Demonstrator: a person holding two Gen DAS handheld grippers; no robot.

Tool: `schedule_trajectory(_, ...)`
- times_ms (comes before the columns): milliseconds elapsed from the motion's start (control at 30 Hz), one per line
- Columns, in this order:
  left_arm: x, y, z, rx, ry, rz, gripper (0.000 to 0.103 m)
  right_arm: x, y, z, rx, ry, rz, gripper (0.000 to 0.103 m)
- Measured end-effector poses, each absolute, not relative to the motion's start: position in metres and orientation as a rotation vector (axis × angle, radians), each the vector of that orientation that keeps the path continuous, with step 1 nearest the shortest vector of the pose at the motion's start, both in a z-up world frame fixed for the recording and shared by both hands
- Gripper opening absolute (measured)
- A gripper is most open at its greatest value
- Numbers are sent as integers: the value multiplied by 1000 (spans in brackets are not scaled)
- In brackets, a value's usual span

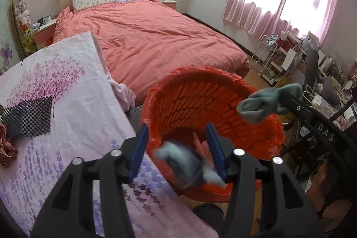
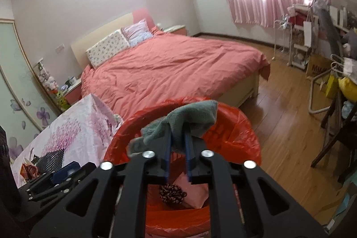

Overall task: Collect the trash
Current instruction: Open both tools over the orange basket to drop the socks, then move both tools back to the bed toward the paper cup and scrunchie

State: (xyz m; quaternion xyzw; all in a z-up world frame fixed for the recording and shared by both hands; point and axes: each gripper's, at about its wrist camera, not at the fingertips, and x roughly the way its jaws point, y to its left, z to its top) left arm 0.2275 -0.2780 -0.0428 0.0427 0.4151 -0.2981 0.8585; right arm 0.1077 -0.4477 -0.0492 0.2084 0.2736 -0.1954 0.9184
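A red bin [image 1: 200, 95] lined with a red plastic bag stands beside a table; it also shows in the right wrist view [image 2: 234, 135]. My left gripper [image 1: 177, 133] is open over the bin's near rim. A blurred pale blue object [image 1: 185, 162] is in the air between its fingers, over the bin. My right gripper [image 2: 178, 133] is shut on a grey-green cloth [image 2: 191, 117] and holds it over the bin; the cloth also shows in the left wrist view [image 1: 265, 102]. A pine cone [image 2: 171, 193] and pink paper [image 2: 191, 191] lie in the bin.
The table [image 1: 55, 104] with a lavender-print cloth is to the left, with a black-and-white checked mat [image 1: 29, 119] and a red patterned cloth [image 1: 6, 148] on it. A bed with a pink duvet [image 1: 156, 37] is behind. A cluttered desk and shelves [image 1: 312, 73] are at the right.
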Motion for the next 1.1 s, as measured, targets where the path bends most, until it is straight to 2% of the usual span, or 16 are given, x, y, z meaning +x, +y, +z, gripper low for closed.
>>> schedule_trajectory(200,237,-248,-46,91,868,-548,60,105,-445,-49,408,571,-405,38)
schedule_trajectory(533,240,-176,-37,91,827,-426,65,109,-416,-34,339,568,-377,39)
schedule_trajectory(633,241,-153,-33,85,817,-388,67,112,-401,-31,312,566,-359,46)
schedule_trajectory(1100,257,-10,-21,8,773,-160,68,132,-327,-37,232,619,-223,46)
